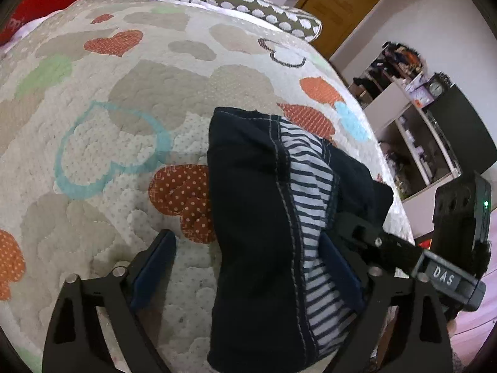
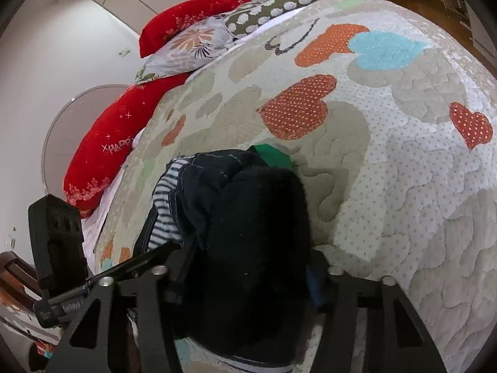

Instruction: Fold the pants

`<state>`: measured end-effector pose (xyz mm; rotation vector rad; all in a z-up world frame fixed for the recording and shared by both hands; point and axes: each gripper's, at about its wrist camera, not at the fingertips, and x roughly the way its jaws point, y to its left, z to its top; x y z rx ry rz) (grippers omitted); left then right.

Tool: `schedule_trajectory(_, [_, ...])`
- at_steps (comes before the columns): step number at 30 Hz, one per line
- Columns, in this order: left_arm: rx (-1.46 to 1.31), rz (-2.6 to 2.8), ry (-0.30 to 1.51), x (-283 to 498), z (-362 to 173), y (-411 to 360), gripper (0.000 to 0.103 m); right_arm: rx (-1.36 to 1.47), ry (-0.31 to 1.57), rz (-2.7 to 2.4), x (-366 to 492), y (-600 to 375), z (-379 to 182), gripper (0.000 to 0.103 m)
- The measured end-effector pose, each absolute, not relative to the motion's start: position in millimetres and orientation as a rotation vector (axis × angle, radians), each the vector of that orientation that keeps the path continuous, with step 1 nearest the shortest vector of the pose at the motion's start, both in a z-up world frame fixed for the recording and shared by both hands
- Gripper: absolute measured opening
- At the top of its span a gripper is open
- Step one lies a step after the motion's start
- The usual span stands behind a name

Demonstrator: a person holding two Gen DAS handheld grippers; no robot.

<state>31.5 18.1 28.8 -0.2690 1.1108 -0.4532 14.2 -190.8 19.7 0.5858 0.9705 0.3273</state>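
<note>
Quilted bedspread (image 1: 93,124) covers the bed. Dark pants (image 1: 254,217) lie bunched on it, striped lining showing. Left gripper (image 1: 248,267) straddles the pants' near edge, fingers spread, not pressing. Right gripper (image 2: 245,267) encloses a dark fold; grip probably clamped, view too dark to confirm. Step: mid-fold. Next: flatten bundle, align edges.

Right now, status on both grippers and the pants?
Left gripper open, straddling pants. Right gripper closed on dark bundle. Quilt around them bare.
</note>
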Motion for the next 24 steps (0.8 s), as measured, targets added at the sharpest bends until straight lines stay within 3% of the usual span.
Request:
schedule_trajectory(2, [-0.286, -0.526, 1.117, 31.7, 34.2, 13.2, 0.043, 0.607, 0.982, 0.331, 17.5, -194.2, 20.0, 0.049])
schedule_trajectory(9, [-0.221, -0.507, 1.053, 23.6, 58.7, 1.3, 0.039, 0.582, 0.979, 0.331, 18.1, -192.0, 32.4, 0.041])
schedule_trajectory(24, [-0.266, -0.476, 1.009, 90.8, 80.9, 7.7, 0.039, 0.453, 0.903, 0.325, 74.8, -182.5, 74.5, 0.04])
